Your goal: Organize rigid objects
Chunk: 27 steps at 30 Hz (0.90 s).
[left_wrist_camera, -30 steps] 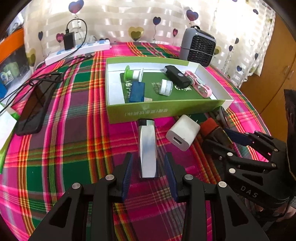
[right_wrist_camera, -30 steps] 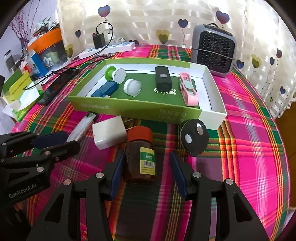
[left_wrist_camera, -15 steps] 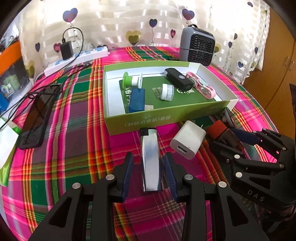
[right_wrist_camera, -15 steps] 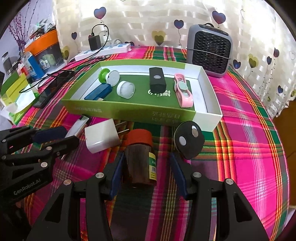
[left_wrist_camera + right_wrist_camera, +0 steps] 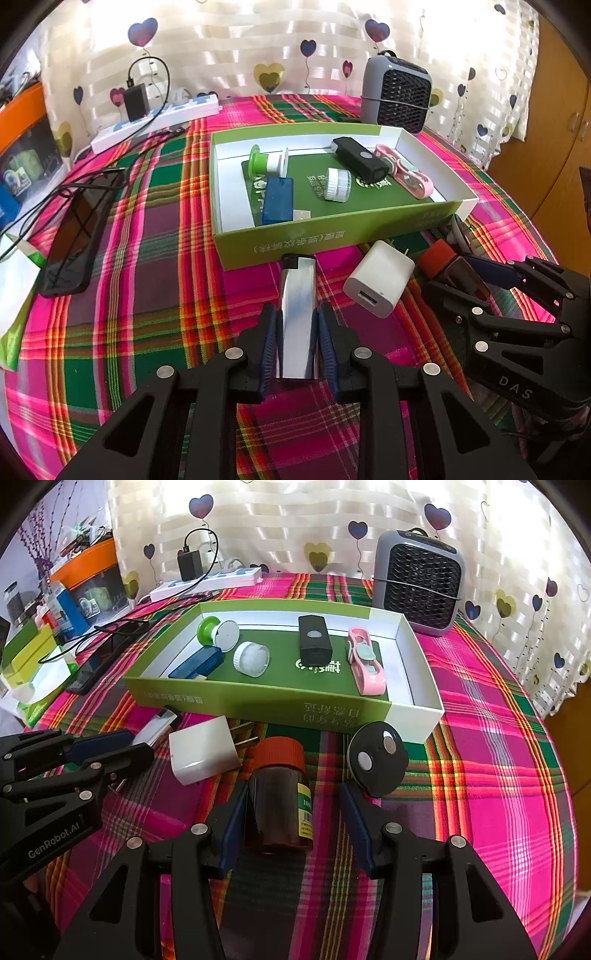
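A silver lighter [image 5: 298, 291] lies on the plaid cloth before the green box [image 5: 332, 236]. My left gripper [image 5: 297, 310] is closing, and its blue pads press the lighter's two sides. In the right wrist view a brown bottle [image 5: 277, 805] with a red cap lies between the fingers of my right gripper [image 5: 293, 788]. That gripper is open: the left pad is by the glass and the right pad stands clear of it. A white charger [image 5: 378, 282] and a black round fob [image 5: 376, 762] lie beside them. The box holds several small items.
A grey heater [image 5: 419, 583] stands behind the box at the back right. A white power strip [image 5: 155, 120] with cables lies at the back left. A black phone [image 5: 79, 236] rests left of the box. Boxes crowd the left table edge [image 5: 33, 657].
My left gripper's jaws have narrowed from wide apart onto the lighter's sides. The right gripper's jaws kept their width, and the bottle's label has rolled toward the right.
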Tool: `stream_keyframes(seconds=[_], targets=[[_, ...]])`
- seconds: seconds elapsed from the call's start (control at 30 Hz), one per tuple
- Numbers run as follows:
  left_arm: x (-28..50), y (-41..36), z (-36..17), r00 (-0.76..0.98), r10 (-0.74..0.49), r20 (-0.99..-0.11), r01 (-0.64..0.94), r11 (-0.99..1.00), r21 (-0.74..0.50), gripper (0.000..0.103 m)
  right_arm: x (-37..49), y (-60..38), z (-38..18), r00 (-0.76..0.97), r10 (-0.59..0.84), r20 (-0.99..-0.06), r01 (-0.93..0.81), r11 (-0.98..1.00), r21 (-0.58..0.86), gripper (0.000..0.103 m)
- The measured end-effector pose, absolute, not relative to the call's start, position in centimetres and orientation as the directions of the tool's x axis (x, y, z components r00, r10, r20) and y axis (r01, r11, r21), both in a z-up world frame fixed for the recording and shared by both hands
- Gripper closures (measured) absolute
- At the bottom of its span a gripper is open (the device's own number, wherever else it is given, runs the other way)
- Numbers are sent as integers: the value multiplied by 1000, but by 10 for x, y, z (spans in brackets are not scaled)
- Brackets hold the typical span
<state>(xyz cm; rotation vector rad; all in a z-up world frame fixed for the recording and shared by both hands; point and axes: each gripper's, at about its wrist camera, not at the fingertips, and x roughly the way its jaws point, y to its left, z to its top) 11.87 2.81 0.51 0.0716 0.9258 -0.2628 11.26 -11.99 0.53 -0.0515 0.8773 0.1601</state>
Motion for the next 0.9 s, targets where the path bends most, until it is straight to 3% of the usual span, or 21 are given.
stream_keyframes(seconds=[0.2,0.47,0.9], targets=[[117,29,6,573,-199,-795,251,966,-61,81,112,-121,7,630,118,-767,-154,988,25,56],[113,29,8,586,-199,-786,251,966,-58,81,113,-124,7,635,112,-765,-144,989,26,70],[110,33,10,590,-208,-780,247,966,-71,81,112,-123,8,634,120,-764,-147,989,33,70]])
